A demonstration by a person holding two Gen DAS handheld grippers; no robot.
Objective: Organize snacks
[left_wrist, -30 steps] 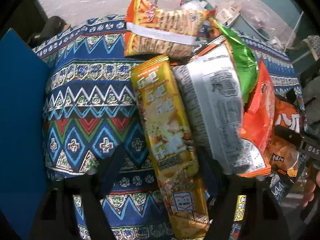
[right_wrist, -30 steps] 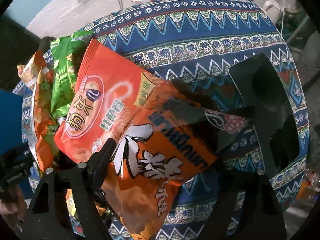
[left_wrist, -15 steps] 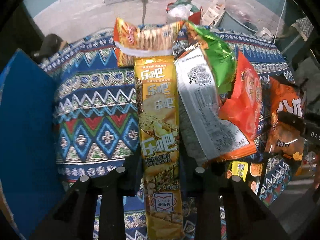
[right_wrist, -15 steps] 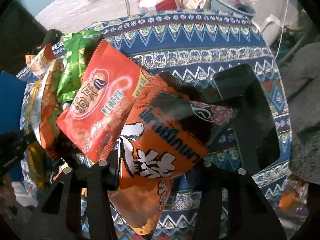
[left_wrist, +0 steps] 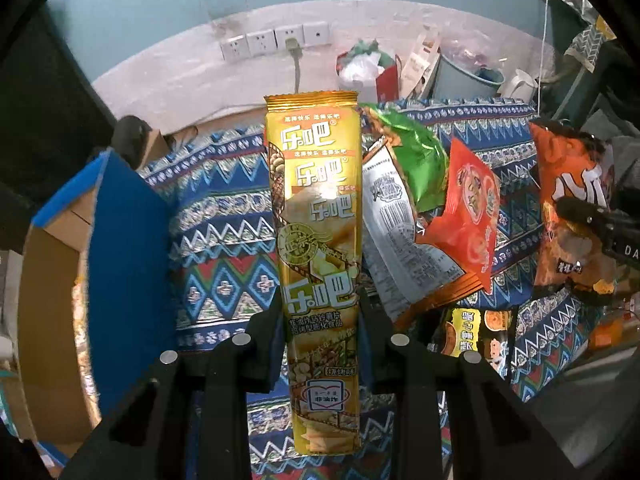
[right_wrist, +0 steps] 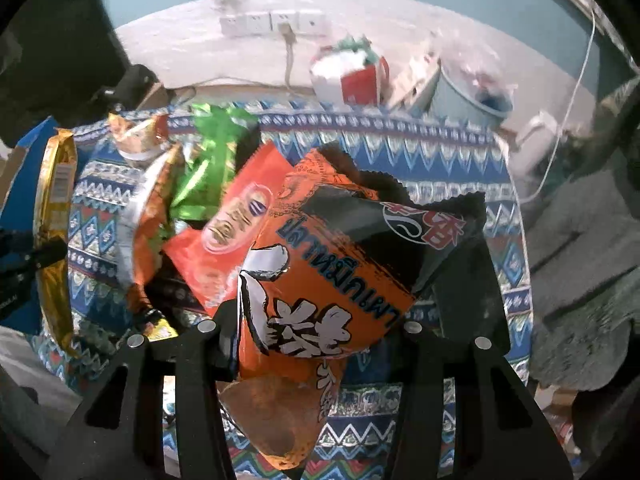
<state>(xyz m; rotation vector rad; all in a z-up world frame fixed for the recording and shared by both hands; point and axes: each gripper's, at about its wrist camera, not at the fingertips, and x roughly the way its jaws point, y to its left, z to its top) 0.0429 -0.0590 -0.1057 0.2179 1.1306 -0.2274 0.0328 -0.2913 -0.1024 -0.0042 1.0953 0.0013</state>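
Observation:
My left gripper (left_wrist: 320,320) is shut on a long yellow snack pack (left_wrist: 316,240) and holds it upright above the patterned cloth (left_wrist: 224,220). My right gripper (right_wrist: 316,336) is shut on an orange-and-black snack bag (right_wrist: 336,272), lifted off the cloth (right_wrist: 400,148); that bag also shows at the right of the left wrist view (left_wrist: 572,208). A pile stays on the cloth: a silver-backed bag (left_wrist: 400,232), a green bag (left_wrist: 416,152), a red-orange bag (left_wrist: 472,216). The yellow pack shows edge-on at the left of the right wrist view (right_wrist: 56,232).
An open cardboard box with blue flaps (left_wrist: 100,260) stands left of the cloth. Small yellow-and-black packets (left_wrist: 476,332) lie near the cloth's front edge. Behind are wall sockets (left_wrist: 276,40), a red bag (left_wrist: 372,72) and a grey bucket (left_wrist: 464,76). A black tray (right_wrist: 472,280) lies under the right bag.
Both grippers have closed and lifted their snacks off the cloth. The yellow pack rose upright out of the pile; the orange-and-black bag rose too.

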